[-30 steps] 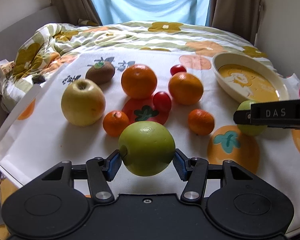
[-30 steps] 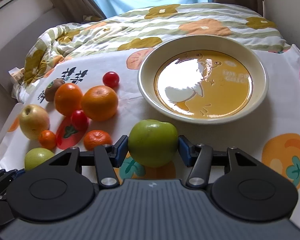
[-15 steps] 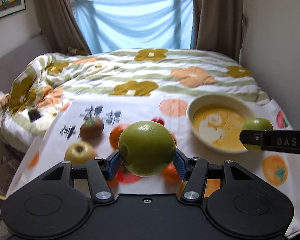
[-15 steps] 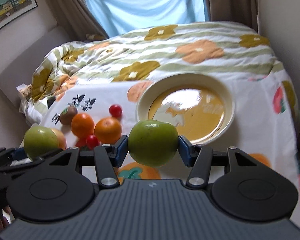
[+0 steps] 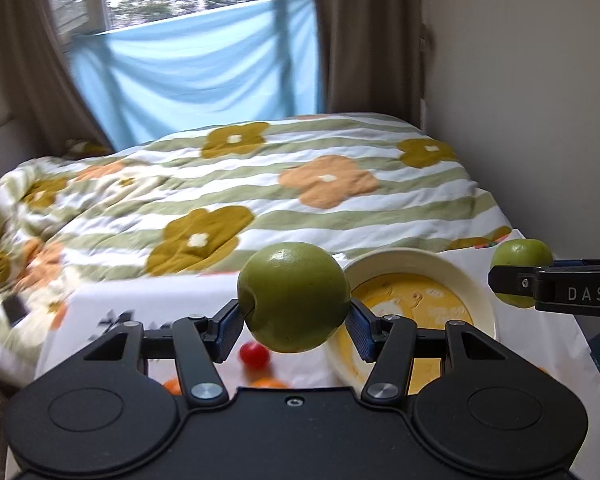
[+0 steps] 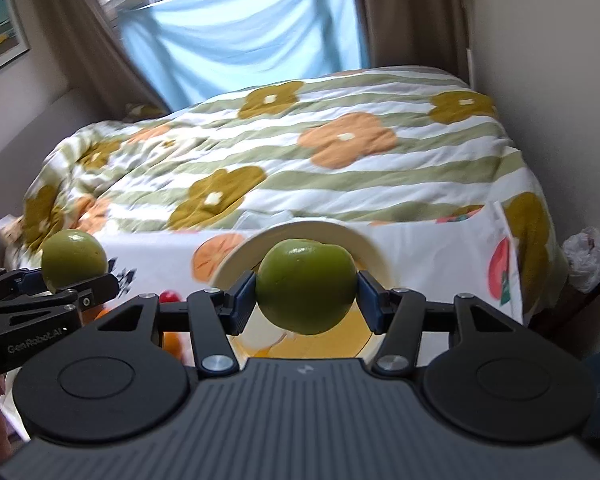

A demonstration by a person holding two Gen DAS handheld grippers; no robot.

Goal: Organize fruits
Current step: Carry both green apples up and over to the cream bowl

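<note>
My left gripper point(image 5: 294, 322) is shut on a green apple point(image 5: 294, 296) and holds it high above the table, left of the cream bowl point(image 5: 476, 288). My right gripper point(image 6: 306, 298) is shut on a second green apple point(image 6: 306, 286), raised in front of the same bowl point(image 6: 364, 246). Each gripper shows in the other's view: the right one with its apple point(image 5: 522, 256) at the right edge, the left one with its apple point(image 6: 74, 260) at the left. A cherry tomato point(image 5: 254, 354) and parts of oranges point(image 5: 266, 382) show below on the white fruit-print cloth point(image 5: 160, 300).
A bed with a flowered, striped quilt point(image 5: 260, 184) lies behind the table. A wall point(image 5: 520, 80) stands close on the right, with curtains and a blue sheet point(image 5: 196, 72) at the window. A white plastic bag point(image 6: 588, 254) sits at the right of the bed.
Both grippers have lifted their green apples well above the table and tilted up. Most of the other fruit has dropped out of view below the grippers.
</note>
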